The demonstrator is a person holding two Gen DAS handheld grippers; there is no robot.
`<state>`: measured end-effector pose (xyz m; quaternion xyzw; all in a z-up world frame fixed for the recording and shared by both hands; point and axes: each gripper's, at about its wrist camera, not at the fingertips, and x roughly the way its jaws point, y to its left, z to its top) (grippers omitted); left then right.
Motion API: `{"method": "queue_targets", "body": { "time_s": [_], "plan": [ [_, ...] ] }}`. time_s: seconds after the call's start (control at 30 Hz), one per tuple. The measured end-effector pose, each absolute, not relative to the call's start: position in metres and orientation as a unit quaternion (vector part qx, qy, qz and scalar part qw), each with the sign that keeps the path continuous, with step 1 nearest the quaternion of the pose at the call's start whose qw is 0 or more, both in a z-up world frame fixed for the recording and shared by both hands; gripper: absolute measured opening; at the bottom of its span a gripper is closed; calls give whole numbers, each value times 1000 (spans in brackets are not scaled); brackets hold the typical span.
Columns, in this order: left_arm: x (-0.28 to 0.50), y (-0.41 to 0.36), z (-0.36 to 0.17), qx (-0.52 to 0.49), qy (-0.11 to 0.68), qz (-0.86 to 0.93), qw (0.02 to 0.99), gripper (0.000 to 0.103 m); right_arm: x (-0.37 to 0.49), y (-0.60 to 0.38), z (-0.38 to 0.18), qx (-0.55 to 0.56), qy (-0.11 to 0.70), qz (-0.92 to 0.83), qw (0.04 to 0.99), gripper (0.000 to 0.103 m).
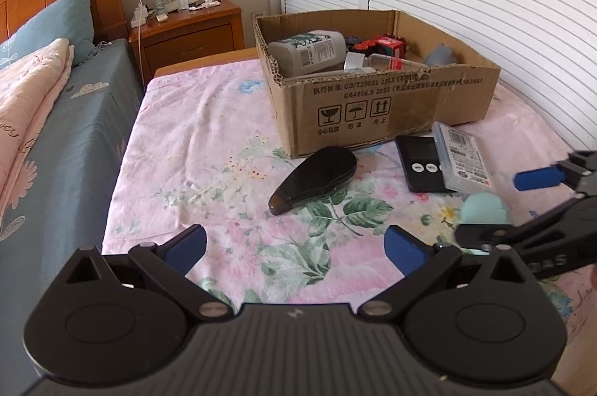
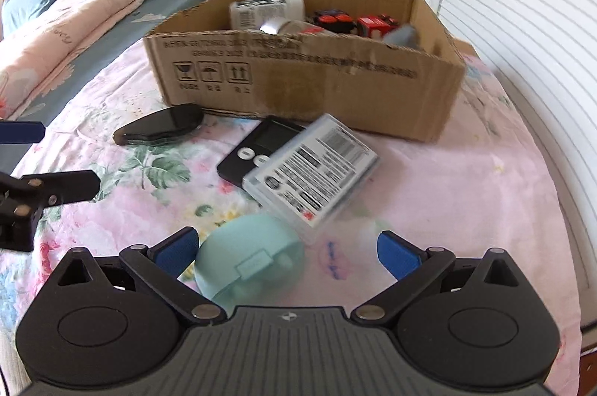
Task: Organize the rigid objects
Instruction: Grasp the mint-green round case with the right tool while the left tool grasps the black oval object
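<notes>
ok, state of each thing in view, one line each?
Box: open top, upright, already holds several items.
Black case: closed, lying on the bedspread, outside box.
Black device: flat, screen dark, partly under the clear case.
Clear case: closed, label up, resting on the device.
Teal case: closed, between the right gripper's fingers, not gripped.
Left gripper: open, empty.
Right gripper: open.

1. The cardboard box [image 1: 373,105] carries on its front wall printed lines reading "GB/T29601 2013" and "GB4806.9 2023", with Chinese characters before them.
2. Below these stand three handling signs: a broken glass, an umbrella and two up arrows, each with a Chinese caption.
3. The clear plastic case [image 2: 313,176] bears a barcode label; its small print is unreadable.
</notes>
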<state>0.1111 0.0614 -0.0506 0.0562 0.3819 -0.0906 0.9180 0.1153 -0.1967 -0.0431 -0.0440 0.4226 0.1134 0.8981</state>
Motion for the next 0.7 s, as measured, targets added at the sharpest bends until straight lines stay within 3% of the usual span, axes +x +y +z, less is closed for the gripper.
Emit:
{"method": "queue_targets", "body": {
  "time_s": [0.7],
  "plan": [
    [199,26,-84,66,387,-40,919,101,96,-229,-49,-55,424,84,900,103]
  ]
}}
